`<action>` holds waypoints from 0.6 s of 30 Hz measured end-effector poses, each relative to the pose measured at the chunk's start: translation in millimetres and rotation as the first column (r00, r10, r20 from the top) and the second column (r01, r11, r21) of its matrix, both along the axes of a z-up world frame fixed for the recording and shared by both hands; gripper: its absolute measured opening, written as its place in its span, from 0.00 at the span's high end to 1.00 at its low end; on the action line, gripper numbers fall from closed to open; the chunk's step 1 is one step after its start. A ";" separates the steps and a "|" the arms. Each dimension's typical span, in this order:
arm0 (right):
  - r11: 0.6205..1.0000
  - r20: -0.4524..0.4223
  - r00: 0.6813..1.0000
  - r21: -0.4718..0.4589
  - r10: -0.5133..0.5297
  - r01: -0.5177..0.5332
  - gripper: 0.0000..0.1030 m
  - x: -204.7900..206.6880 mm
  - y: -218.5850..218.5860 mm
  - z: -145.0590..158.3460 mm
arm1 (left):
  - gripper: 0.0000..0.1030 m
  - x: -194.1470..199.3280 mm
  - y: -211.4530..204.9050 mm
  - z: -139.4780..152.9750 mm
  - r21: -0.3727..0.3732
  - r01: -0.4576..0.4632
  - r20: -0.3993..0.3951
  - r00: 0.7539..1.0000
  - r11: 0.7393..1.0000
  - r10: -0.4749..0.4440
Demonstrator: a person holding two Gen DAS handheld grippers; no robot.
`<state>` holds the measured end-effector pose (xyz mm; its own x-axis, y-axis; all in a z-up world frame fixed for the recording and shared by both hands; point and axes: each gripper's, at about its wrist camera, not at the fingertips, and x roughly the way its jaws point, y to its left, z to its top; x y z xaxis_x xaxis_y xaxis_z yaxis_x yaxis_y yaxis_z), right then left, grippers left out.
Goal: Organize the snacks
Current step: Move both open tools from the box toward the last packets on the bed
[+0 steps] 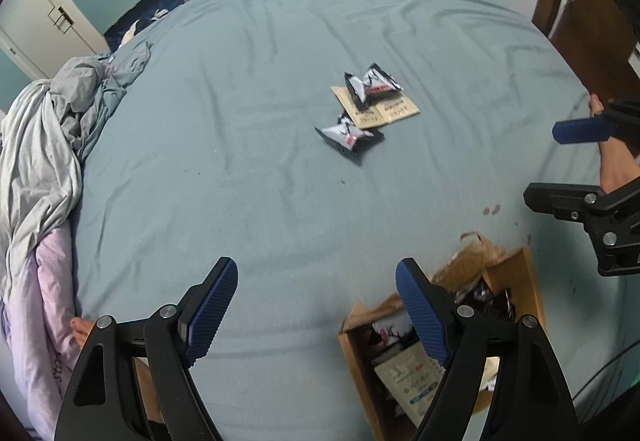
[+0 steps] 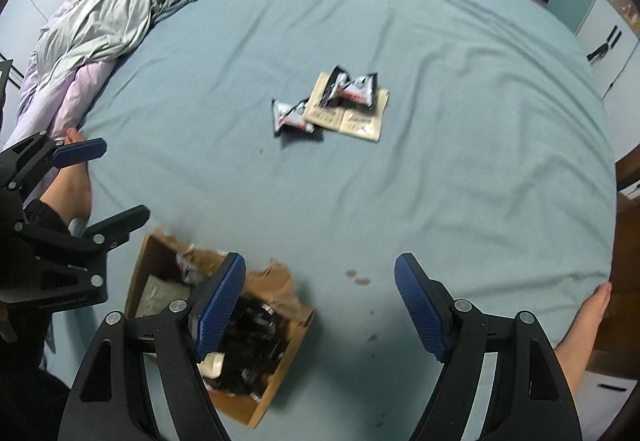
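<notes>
Cardboard forms the open box (image 2: 280, 385) taken as landmark, set on the blue-green bedsheet (image 1: 280, 201) and already partly filled with packets, dark ones and a pale sachet (image 1: 416, 381) among them. Beyond the box, well apart from it toward the middle of the sheet, four snacks are seen to remain: two beige flat sachets (image 2: 352, 121) lying side by side, one black-and-white wrapped snack (image 2: 352, 91) resting on top of them, and a second black-and-white wrapped snack (image 2: 290, 117) just beside them on the sheet. The left gripper (image 1: 316, 309) is held above the box's near-left side, jaws apart, nothing between them. The right gripper (image 2: 320, 309) is held over the box's right edge, jaws likewise apart and empty. A crumpled duvet (image 2: 120, 13) is heaped at the far left of the sheet. The step in hand is judged to be the return for another packet; a reach outward from the box to the cluster is called for, the loose wrapped snack being the easiest to take.
</notes>
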<state>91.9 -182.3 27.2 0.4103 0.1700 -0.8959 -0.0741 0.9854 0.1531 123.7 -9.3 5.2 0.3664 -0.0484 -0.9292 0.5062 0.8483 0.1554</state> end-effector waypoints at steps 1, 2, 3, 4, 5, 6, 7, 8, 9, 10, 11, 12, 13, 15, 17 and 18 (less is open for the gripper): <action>1.000 0.003 1.000 -0.001 -0.006 0.006 0.26 0.5 -1.0 -1.6 | 0.20 2.5 0.0 0.0 -0.009 -0.010 -0.005 1.000 1.000 0.010; 1.000 0.002 1.000 0.003 -0.010 0.010 0.26 0.9 -2.4 -2.9 | 0.20 4.9 -0.1 -0.3 -0.018 -0.018 -0.011 1.000 1.000 0.018; 1.000 -0.003 1.000 0.012 -0.017 0.017 0.26 1.3 -3.8 -5.4 | 0.20 6.4 -0.4 -0.9 -0.022 -0.023 -0.014 1.000 0.999 0.023; 1.000 -0.005 1.000 0.017 -0.020 0.020 0.26 2.5 -5.1 -7.1 | 0.20 8.1 -1.3 -1.7 -0.021 -0.028 -0.009 1.000 0.999 0.028; 0.999 -0.007 1.000 0.021 -0.025 0.026 0.26 3.8 -6.7 -8.6 | 0.20 9.6 -2.4 -2.5 -0.017 -0.030 0.000 1.000 0.999 0.030; 0.999 -0.006 1.000 0.019 -0.030 0.030 0.26 4.2 -7.4 -11.0 | 0.20 10.5 -3.7 -3.5 -0.012 -0.029 0.007 1.000 0.999 0.030; 0.999 -0.002 1.000 0.018 -0.030 0.030 0.26 5.1 -10.2 -10.4 | 0.20 12.1 -5.5 -5.3 -0.006 -0.026 0.013 1.000 1.000 0.026; 1.000 0.016 1.000 0.012 -0.027 0.027 0.26 5.8 -10.6 -11.7 | 0.20 13.7 -7.2 -7.4 -0.002 -0.022 0.016 1.000 1.000 0.022; 1.000 0.039 0.999 0.005 -0.024 0.024 0.26 5.8 -10.8 -12.3 | 0.20 14.9 -8.7 -9.2 0.000 -0.021 0.017 1.000 1.000 0.021; 1.000 0.052 0.998 0.002 -0.022 0.022 0.26 4.9 -11.4 -12.1 | 0.20 16.7 -10.3 -11.3 0.002 -0.019 0.017 1.000 1.000 0.019; 1.000 0.066 0.998 0.006 -0.021 0.021 0.26 4.8 -12.1 -13.4 | 0.20 18.7 -12.3 -14.5 0.009 -0.017 0.016 1.000 1.000 0.017; 1.000 0.072 0.997 0.014 -0.023 0.022 0.26 4.6 -13.3 -15.4 | 0.19 20.1 -13.8 -16.7 0.016 -0.017 0.016 1.000 1.000 0.017; 1.000 0.074 0.997 0.020 -0.025 0.024 0.26 5.4 -15.6 -17.8 | 0.19 22.0 -16.6 -20.1 0.026 -0.014 0.018 1.000 1.000 0.013; 0.999 0.074 0.997 0.027 -0.037 0.036 0.26 7.7 -20.6 -24.4 | 0.19 25.3 -21.4 -25.9 0.042 -0.006 0.020 1.000 0.999 0.005; 0.998 0.066 0.996 0.031 -0.055 0.053 0.26 11.8 -28.9 -31.2 | 0.19 30.1 -26.7 -31.5 0.049 0.001 0.021 1.000 0.999 -0.002; 0.997 0.058 0.996 0.035 -0.067 0.065 0.26 13.8 -32.5 -34.4 | 0.19 32.4 -28.8 -33.1 0.051 0.002 0.018 1.000 0.999 -0.003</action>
